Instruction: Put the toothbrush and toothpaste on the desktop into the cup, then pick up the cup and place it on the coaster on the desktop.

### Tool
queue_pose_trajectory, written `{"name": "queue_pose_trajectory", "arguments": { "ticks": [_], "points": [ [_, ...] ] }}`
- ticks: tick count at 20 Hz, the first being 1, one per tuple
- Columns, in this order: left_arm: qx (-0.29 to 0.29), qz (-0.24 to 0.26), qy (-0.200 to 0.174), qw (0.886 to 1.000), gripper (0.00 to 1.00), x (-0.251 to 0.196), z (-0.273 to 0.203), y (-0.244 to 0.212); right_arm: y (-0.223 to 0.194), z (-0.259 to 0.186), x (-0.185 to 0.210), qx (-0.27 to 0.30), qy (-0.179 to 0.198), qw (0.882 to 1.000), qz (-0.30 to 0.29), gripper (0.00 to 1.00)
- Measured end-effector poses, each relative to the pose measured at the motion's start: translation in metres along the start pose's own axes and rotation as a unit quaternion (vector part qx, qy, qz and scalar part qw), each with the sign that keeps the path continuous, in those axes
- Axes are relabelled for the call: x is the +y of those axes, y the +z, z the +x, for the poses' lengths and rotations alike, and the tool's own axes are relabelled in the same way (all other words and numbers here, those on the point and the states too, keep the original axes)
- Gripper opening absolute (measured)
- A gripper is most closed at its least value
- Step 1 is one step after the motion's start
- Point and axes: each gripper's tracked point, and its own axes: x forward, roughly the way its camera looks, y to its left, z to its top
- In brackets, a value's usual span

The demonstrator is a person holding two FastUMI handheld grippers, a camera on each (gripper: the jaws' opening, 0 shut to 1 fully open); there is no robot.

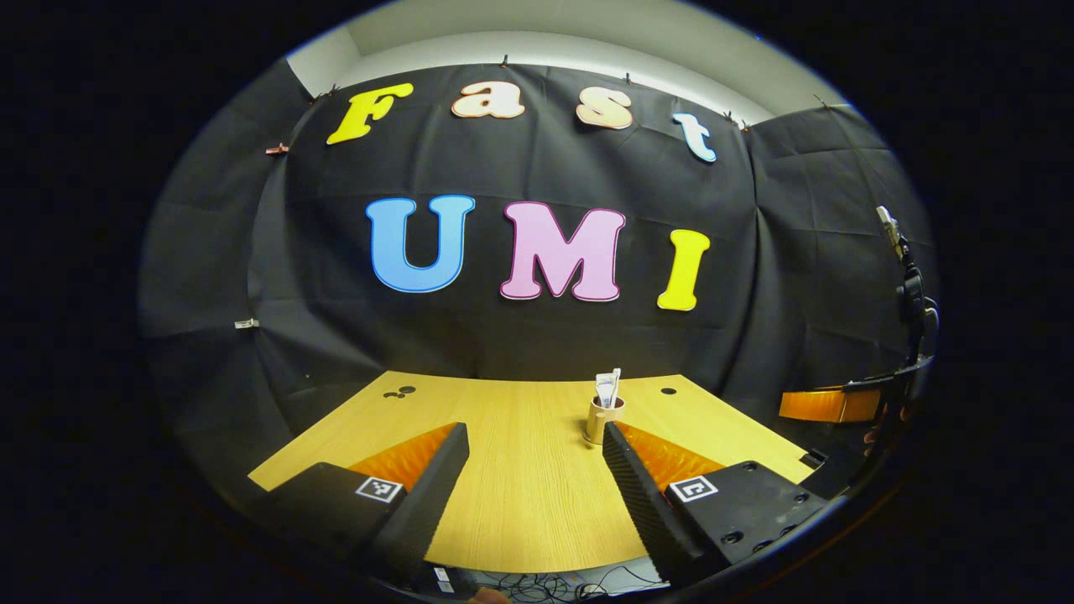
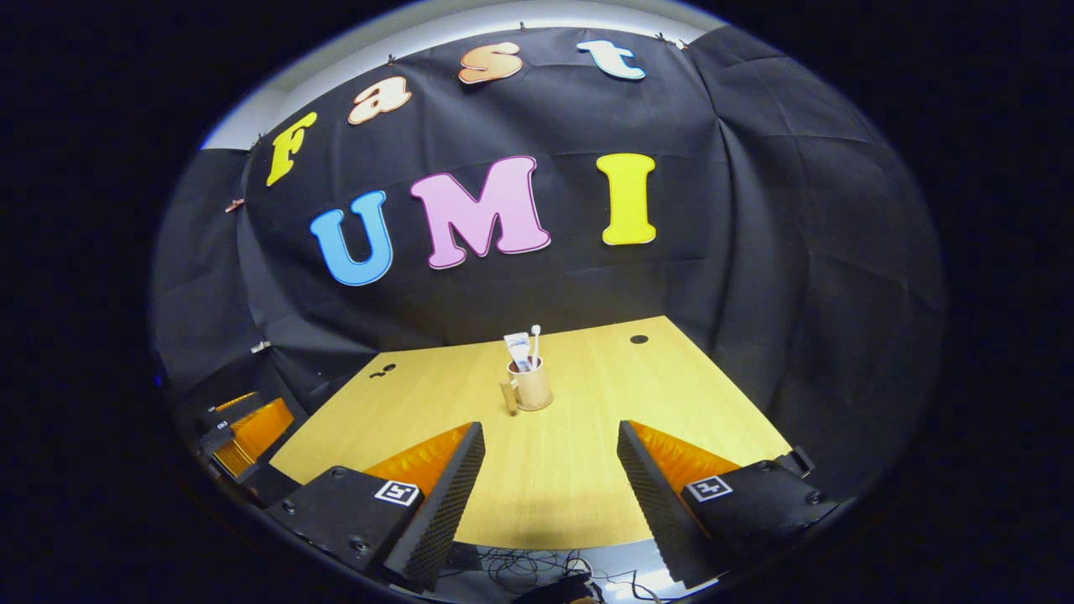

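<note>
1. Well back from the action: cup (image 2: 531,386) upright near the middle of the bench (image 2: 537,470), just above centre in the right gripper view, with toothbrush (image 2: 535,335) and toothpaste (image 2: 518,348) already poking out of its top.
2. Same cup (image 1: 602,419) in the left gripper view, a touch right of centre, its lower edge partly hidden behind the tip of that view's right-hand finger.
3. Handle (image 2: 508,394) sticking out on the cup's left side in the right gripper view.
4. Loading looks done; remaining, by judgement, only the lift onto the coaster. A pale rim around the cup's base in the right gripper view, possibly the coaster, but too small to tell.
5. For a clean pick: straight approach, fingers either side of the cup body below the rim, square squeeze, level lift so the tall contents do not tip out, gentle set-down centred on the coaster.
6. Left tool (image 1: 533,440): fingers spread wide apart, nothing between them, touching nothing, hanging over the near bench edge.
7. Right tool (image 2: 550,436): likewise wide apart, empty, well short of the cup.
8. Far lower left in the right gripper view, another tool, blurred at the edge.
</note>
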Motion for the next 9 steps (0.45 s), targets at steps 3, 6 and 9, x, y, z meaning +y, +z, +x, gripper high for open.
{"name": "queue_pose_trajectory", "arguments": {
  "ticks": [3,6,9],
  "points": [
    [-0.006,-0.01,0.0,1.0,1.0,0.0,-0.008,0.006,-0.01,-0.007,0.009,0.005,0.009,1.0,0.0,0.98],
    [-0.008,-0.01,0.0,1.0,0.99,0.003,-0.015,0.009,-0.013,-0.013,0.013,0.001,0.011,1.0,0.011,0.98],
    [-0.004,-0.011,-0.009,1.0,0.99,0.001,-0.013,0.007,-0.01,-0.014,0.014,-0.007,0.008,1.0,0.012,0.98]
  ]
}}
